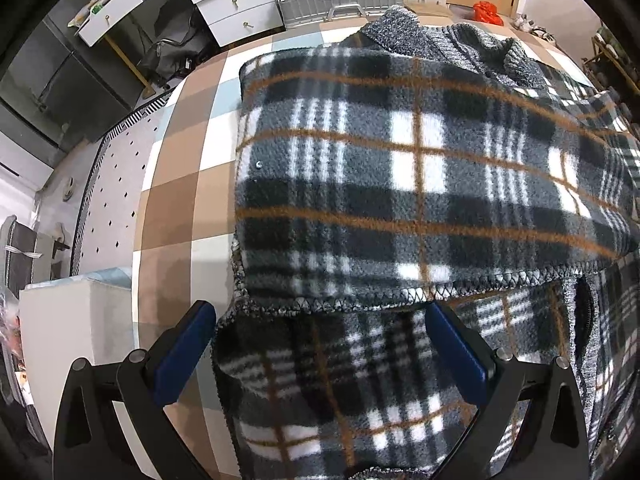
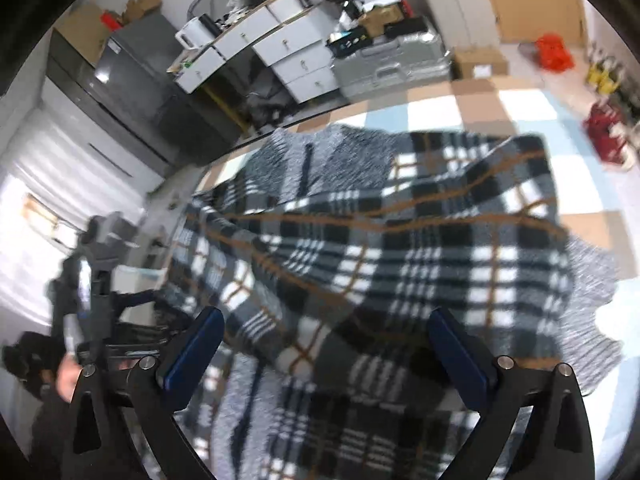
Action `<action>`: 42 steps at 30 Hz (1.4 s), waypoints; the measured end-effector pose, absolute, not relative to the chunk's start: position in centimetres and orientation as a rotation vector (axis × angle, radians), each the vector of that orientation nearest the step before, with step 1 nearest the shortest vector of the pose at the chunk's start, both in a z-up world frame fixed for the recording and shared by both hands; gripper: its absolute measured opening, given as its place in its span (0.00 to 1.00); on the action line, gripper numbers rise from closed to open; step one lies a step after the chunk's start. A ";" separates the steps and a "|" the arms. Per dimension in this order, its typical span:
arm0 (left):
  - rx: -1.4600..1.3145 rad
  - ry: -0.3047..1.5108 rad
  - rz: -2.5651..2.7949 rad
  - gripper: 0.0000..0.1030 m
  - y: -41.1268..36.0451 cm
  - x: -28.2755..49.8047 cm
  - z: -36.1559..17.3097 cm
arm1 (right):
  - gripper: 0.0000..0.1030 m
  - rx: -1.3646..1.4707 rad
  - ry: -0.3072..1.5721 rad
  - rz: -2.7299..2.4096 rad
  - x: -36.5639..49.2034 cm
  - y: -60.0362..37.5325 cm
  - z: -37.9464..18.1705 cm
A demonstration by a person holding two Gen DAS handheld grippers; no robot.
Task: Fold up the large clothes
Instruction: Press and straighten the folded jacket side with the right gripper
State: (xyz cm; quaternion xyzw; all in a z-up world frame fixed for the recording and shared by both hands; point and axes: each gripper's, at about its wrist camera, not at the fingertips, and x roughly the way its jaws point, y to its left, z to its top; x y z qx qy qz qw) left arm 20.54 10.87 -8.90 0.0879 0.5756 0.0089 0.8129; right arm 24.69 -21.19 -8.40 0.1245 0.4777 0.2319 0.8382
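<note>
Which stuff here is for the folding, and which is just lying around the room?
For the folding:
plaid fleece garment
left gripper, jaws open
right gripper, jaws open
checked cover the garment lies on

Just lying about:
silver suitcase
white drawers
orange bag
cardboard box

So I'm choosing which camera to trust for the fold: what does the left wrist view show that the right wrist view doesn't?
Only the left wrist view shows the stitched hem of the folded-over flap sharply, and the left gripper, open above the cloth. Only the right wrist view shows the right gripper, also open, a red bag on the floor, and the other gripper from outside, blurred. Both show the plaid fleece garment on the checked cover, the white drawers and the silver suitcase.
</note>
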 end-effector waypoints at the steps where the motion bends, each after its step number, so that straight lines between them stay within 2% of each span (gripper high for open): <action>1: 0.187 1.225 0.020 0.99 10.7 20.4 -8.8 | 1.00 0.252 1.015 0.485 24.9 -21.1 -8.4; 8: 0.212 1.196 0.014 0.99 9.6 20.3 -7.8 | 1.00 0.104 1.048 0.422 27.1 -21.1 -7.5; 18: 0.237 1.167 0.001 0.99 8.8 21.1 -7.5 | 1.00 -0.546 1.082 0.409 30.9 -14.5 -9.7; 21: 0.236 1.165 -0.007 0.99 9.4 21.3 -7.8 | 0.98 -0.601 1.121 0.467 31.7 -13.1 -11.2; 22: 0.236 1.166 -0.008 0.99 9.5 21.3 -7.8 | 0.93 -0.615 1.133 0.484 31.9 -12.7 -11.7; 26: 0.239 1.166 -0.022 0.99 9.7 21.3 -8.2 | 0.86 -0.644 1.172 0.511 32.4 -12.2 -13.6; 27: 0.244 1.163 -0.025 0.99 9.6 21.3 -8.2 | 0.78 -0.610 1.168 0.529 32.5 -12.4 -13.5; 28: 0.248 1.161 -0.027 0.99 9.6 21.3 -8.2 | 0.57 -0.578 1.167 0.548 32.6 -12.6 -13.3; 29: 0.252 1.160 -0.027 0.99 9.7 21.4 -8.2 | 0.47 -0.558 1.163 0.554 32.7 -12.7 -13.1; 30: 0.255 1.161 -0.028 0.99 9.7 21.4 -8.3 | 0.44 -0.536 1.165 0.551 32.8 -12.9 -13.0; 33: 0.260 1.160 -0.029 0.99 9.5 21.4 -8.2 | 0.26 -0.486 1.175 0.567 32.8 -13.3 -13.0; 35: 0.262 1.160 -0.029 0.99 9.5 21.4 -8.2 | 0.09 -0.460 1.149 0.550 32.8 -13.8 -12.8; 42: 0.265 1.144 -0.015 0.99 9.5 21.4 -8.0 | 0.04 -0.470 1.023 0.480 30.9 -13.4 -11.5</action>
